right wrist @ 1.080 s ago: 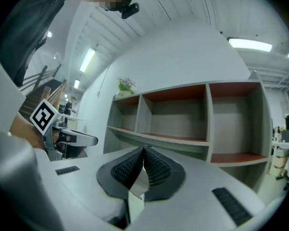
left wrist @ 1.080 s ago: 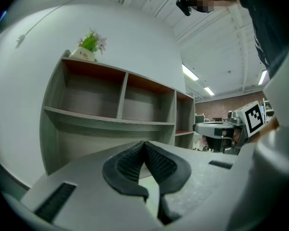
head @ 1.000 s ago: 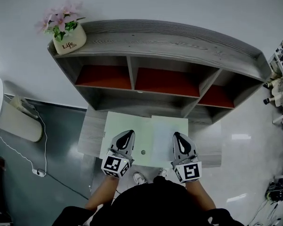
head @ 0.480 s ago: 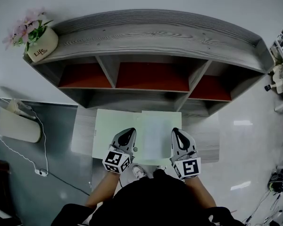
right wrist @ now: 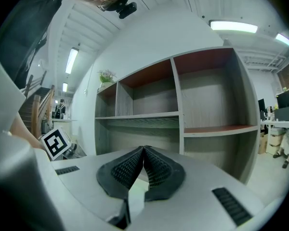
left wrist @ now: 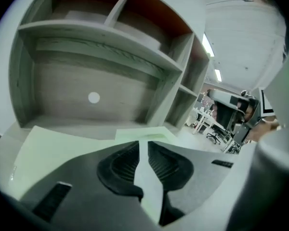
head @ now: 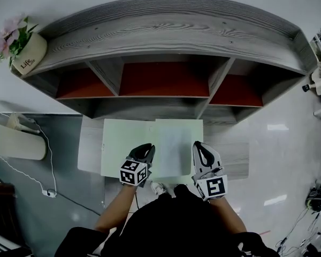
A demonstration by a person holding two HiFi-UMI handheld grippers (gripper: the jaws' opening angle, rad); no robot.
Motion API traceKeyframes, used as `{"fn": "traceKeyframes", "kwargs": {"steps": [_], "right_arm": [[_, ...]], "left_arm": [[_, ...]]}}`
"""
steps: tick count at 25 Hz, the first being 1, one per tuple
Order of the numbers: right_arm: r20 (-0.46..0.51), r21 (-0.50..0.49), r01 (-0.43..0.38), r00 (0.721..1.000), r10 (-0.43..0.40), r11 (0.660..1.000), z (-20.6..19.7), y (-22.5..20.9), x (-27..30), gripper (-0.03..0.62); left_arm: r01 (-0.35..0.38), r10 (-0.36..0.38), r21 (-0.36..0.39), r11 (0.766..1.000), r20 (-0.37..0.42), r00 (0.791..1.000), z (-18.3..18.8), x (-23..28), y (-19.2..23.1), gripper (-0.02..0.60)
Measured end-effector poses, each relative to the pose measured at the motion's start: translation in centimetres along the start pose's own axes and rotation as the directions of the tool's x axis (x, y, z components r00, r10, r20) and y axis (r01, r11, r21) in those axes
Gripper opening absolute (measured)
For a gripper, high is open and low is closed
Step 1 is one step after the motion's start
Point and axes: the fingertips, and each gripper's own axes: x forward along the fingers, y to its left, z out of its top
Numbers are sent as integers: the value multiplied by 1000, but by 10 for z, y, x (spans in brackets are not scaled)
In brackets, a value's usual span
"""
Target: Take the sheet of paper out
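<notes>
A white sheet of paper (head: 174,143) lies on a pale green mat (head: 120,146) on the desk, in front of the grey shelf unit. My left gripper (head: 145,148) is tilted down over the mat, just left of the sheet. Its jaws have just been opening and stand a narrow slit apart with nothing between them. In the left gripper view (left wrist: 143,144) only the green mat (left wrist: 62,146) shows through that gap. My right gripper (head: 198,145) hovers level at the sheet's right edge, its pads (right wrist: 156,170) shut tip to tip on nothing.
The grey shelf unit (head: 166,39) with red-backed compartments stands behind the desk (head: 90,149). A flower pot (head: 25,51) sits on its top left corner. A white bin (head: 18,142) and a cable (head: 48,189) are on the floor at left.
The left gripper has dropped and tipped down toward the green mat. The right gripper has shifted slightly. The head view has moved, so the shelf now fills more of the picture.
</notes>
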Motion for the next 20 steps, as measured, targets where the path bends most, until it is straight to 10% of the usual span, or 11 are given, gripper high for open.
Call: {"fn": "traceKeyframes", "kwargs": {"steps": [9,20], "right_arm": [[-25,1,-10,1000,10,1000,-8,-12,2,21],[-47,23,-20,999,21,1000,-21,-20,5,21]], "left_arm": [[44,-104,-212,976,-284,953,-69,36,0,219],[37,-145,-277,960,-378,914,-97,59,-7,218]]}}
